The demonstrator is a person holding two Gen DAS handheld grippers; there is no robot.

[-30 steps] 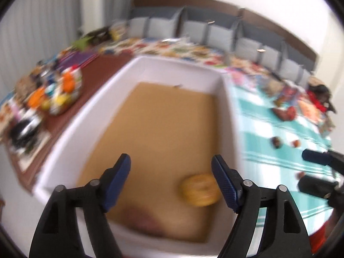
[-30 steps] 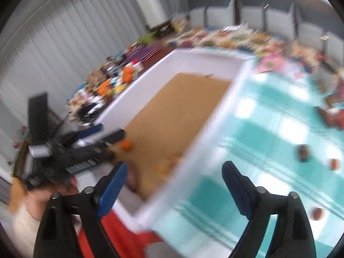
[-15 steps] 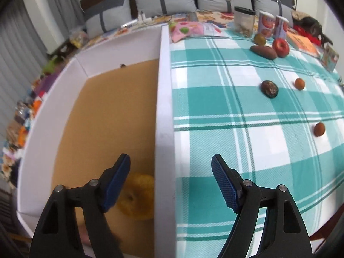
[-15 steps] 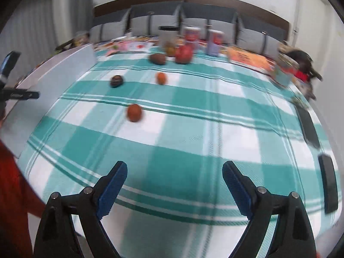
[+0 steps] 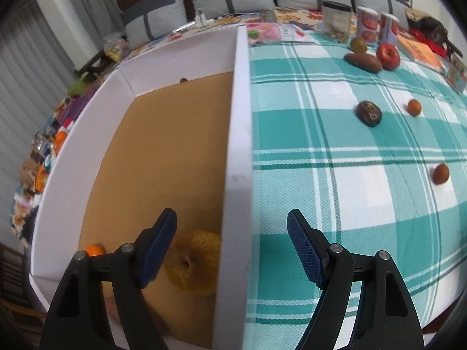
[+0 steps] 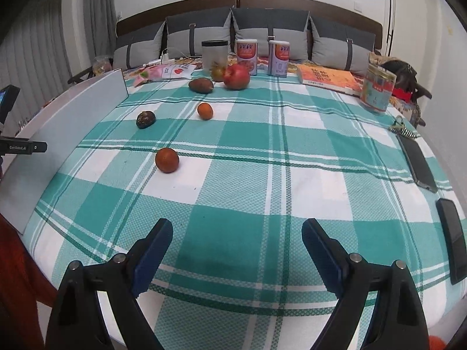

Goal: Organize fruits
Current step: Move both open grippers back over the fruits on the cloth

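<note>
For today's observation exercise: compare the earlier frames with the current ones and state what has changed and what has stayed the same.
Both grippers swung right, away from the box toward the checked cloth: the left gripper now straddles the box wall, and the right gripper faces the loose fruit. Nothing was grasped or released. Both stay open and empty; the yellow fruit remains in the box.

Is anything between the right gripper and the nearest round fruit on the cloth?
Nothing visible: only bare checked cloth lies between the open right gripper and the round orange-brown fruit, ahead to its left.

L claw wide apart, holding nothing; R claw same, both level.
</note>
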